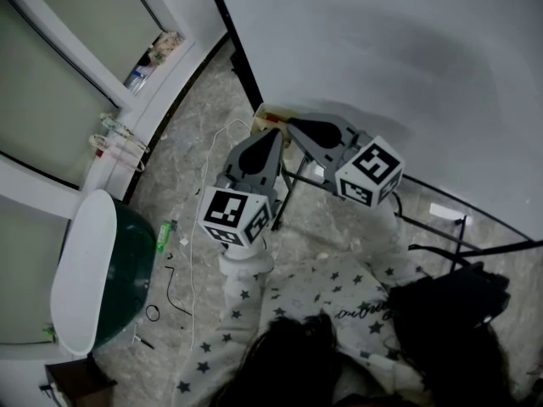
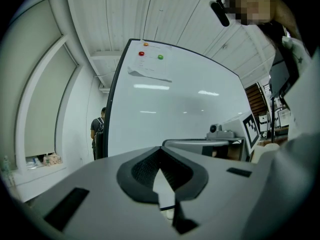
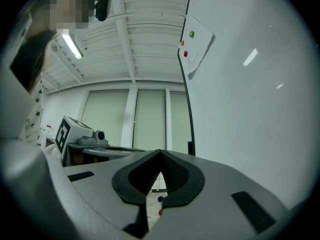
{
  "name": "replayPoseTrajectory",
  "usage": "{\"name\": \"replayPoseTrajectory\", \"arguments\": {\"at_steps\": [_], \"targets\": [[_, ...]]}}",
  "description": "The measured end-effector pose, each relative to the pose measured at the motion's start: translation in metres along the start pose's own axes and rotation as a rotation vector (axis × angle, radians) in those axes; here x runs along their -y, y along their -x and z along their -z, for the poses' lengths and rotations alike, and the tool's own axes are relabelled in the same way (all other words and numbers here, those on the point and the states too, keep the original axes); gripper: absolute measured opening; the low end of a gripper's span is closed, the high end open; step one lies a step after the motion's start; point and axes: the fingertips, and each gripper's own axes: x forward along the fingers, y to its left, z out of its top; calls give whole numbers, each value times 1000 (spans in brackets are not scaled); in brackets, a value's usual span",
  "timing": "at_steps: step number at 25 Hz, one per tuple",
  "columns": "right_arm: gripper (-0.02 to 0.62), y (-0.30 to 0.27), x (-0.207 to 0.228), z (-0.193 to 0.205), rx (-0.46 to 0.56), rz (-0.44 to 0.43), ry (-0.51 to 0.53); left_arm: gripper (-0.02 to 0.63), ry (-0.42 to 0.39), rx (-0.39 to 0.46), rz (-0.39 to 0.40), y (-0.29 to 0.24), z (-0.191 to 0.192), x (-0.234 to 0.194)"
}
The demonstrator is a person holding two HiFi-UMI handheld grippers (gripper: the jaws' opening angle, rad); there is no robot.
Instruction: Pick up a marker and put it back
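Both grippers are clenched on nothing: the left gripper (image 1: 275,137) and the right gripper (image 1: 293,126) point side by side at the foot of the whiteboard (image 1: 382,58). The markers (image 3: 160,199) — small blue and red tips, as far as can be told — lie on the board's tray (image 1: 262,114), just ahead of the jaws. Pickup looks not yet begun. Open the right gripper wide first, set its jaws across one barrel, then close at mid-length so the marker cannot pivot.

The left gripper (image 1: 273,136) and right gripper (image 1: 294,125) are held side by side, tips nearly meeting, jaws closed on nothing.
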Motion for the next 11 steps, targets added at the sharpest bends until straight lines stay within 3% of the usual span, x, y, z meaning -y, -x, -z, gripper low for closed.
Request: {"name": "replayPoseTrajectory", "arguments": {"at_steps": [11], "targets": [[5, -2, 1, 7, -20, -1, 0, 1, 9, 3, -9, 0, 1, -1]]}}
